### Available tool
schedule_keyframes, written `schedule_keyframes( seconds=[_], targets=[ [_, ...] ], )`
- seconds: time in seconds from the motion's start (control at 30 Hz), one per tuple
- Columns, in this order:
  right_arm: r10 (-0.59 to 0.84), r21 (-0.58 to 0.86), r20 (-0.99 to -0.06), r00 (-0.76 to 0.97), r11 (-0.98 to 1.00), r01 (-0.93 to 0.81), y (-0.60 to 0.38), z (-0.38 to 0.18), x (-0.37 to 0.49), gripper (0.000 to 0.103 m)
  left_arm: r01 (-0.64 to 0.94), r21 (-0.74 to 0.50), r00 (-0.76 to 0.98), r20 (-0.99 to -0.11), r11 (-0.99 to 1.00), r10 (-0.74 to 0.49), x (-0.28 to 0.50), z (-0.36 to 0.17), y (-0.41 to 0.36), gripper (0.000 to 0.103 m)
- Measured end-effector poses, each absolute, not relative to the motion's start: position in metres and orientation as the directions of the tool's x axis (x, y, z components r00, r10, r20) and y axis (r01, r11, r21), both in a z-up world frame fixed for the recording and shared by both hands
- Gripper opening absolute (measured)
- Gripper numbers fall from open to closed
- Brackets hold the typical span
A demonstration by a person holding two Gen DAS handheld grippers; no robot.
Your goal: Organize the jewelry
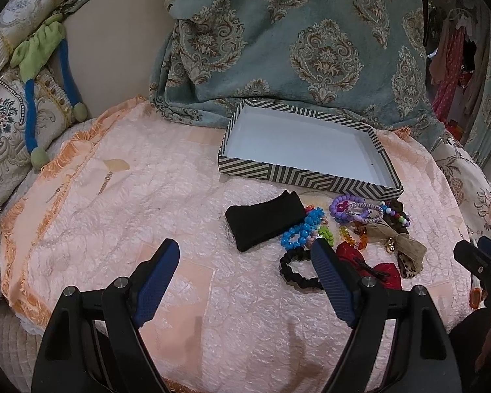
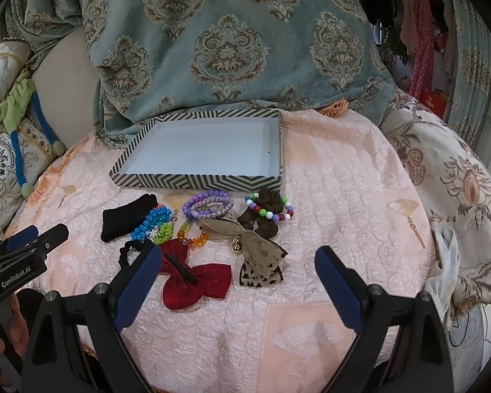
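Note:
A striped box [image 2: 196,181] with a white, bare inside lies on the pink quilt; it also shows in the left wrist view [image 1: 278,172]. In front of it lie a black band [image 2: 127,217], blue beads [image 2: 150,222], purple bracelets [image 2: 209,206], a brown scrunchie with a multicolour bead bracelet [image 2: 265,216], a tan bow [image 2: 255,245], a red bow [image 2: 196,281] and a black scrunchie [image 1: 298,268]. My left gripper [image 1: 245,252] is open, low over the quilt left of the pile. My right gripper [image 2: 237,258] is open, just short of the bows.
A teal patterned cushion [image 2: 229,39] stands behind the box. Embroidered pillows and a green-blue soft toy [image 1: 45,75] lie at the left. A floral cover [image 2: 458,180] drapes at the right. Clothes hang at the far right.

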State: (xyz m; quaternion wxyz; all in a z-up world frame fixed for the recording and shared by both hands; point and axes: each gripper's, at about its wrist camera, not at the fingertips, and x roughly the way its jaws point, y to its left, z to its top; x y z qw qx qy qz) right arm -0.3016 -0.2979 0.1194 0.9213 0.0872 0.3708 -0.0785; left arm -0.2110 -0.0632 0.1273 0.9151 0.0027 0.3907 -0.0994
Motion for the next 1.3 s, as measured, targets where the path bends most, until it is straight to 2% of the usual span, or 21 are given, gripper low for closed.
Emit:
schedule_keyframes(
  seconds=[0.97, 1.3],
  targets=[
    [-0.079, 0.087, -0.705, 0.705, 0.977, 0.197, -0.296, 0.116, -0.293, 0.097, 0.189, -0.071, 0.668, -0.722, 0.979, -0.182, -0.204, 0.123, -0.062, 0.069],
    [-0.071, 0.082, -0.728, 0.682, 0.979, 0.189, -0.319, 0.092, -0.272, 0.097, 0.232, -0.197, 0.555, -0.777, 0.952, -0.297, -0.164, 0.083, -0.033, 0.069]
  ],
)
